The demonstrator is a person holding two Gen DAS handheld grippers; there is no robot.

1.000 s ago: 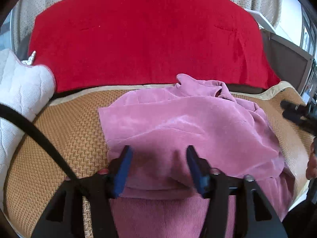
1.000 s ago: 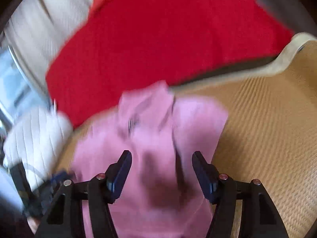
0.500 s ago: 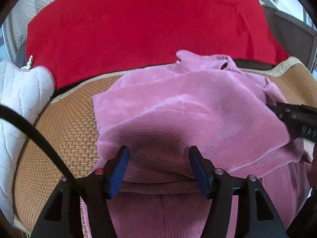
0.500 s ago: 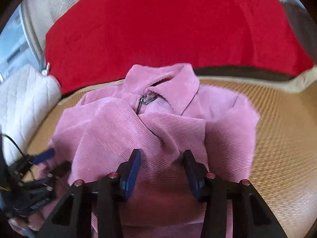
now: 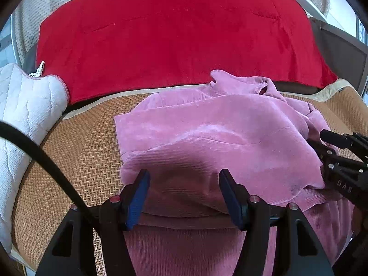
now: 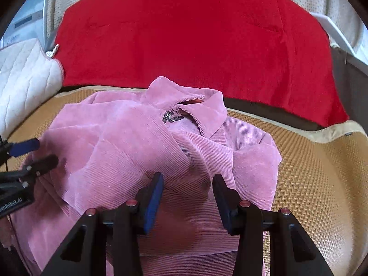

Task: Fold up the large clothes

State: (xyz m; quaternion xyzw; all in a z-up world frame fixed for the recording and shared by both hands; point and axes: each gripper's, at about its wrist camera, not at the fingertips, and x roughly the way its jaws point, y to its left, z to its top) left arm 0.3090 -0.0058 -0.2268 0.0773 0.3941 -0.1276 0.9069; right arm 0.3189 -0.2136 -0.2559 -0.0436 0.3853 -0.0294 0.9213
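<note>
A pink corduroy jacket [image 6: 142,156] lies in the middle of a woven straw mat [image 6: 317,184], its collar [image 6: 184,102] toward the top of the frame near the edge of a red blanket [image 6: 195,34]. In the right wrist view the zip pull shows just under the collar. A white quilted cushion [image 5: 25,115] sits at the left edge of the left wrist view.

The folding looks partly done. One side panel or sleeve has been brought across the body, so the cloth is doubled over the chest and forms a rough, narrower block. The layers are loose and puffy, with ridges and a raised hump at the centre, so the fold is not flat or squared. The lower part of the jacket runs out of the bottom of both frames, unfolded as far as can be seen. By my judgement the side folds want tidying, and the bottom-to-collar fold is left.

The left gripper [image 5: 184,195] is spread, its blue pads on either side of a raised hem of the folded layer at the lower centre; no pad presses the cloth. The right gripper [image 6: 187,197] has its jaws spread more narrowly over a hump of corduroy at the lower centre of its view. Cloth lies between the pads, but I cannot tell whether they pinch it.
</note>
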